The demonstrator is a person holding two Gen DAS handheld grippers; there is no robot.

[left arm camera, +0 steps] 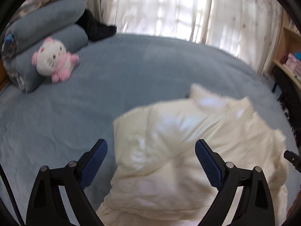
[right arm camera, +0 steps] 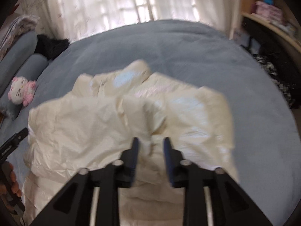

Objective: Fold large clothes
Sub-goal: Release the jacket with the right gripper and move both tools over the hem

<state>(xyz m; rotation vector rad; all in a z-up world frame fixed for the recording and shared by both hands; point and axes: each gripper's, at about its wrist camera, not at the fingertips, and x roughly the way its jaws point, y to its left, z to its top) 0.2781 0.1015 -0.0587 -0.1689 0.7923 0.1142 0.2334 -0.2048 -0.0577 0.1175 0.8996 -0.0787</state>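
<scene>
Two sets of black fingers with blue ribbed pads are in view. The left gripper (left arm camera: 151, 151) stands wide apart, nothing between its pads; its right finger overlaps the cream, shiny padded garment (left arm camera: 188, 150) in the frame, contact not determinable. The right gripper (right arm camera: 151, 146) is partly parted, a narrow gap, with a bunched fold of the same garment (right arm camera: 112, 122) lying in that gap; pads do not appear to press it, though blur limits certainty. The garment lies crumpled on the grey-blue bed cover (left arm camera: 112, 86), lower centre to lower right of the left view. A white and pink plush cat (left arm camera: 54, 60) rests against rolled grey-blue bedding (left arm camera: 49, 24), upper left. Pale curtains (left arm camera: 160, 7) fill the top.
</scene>
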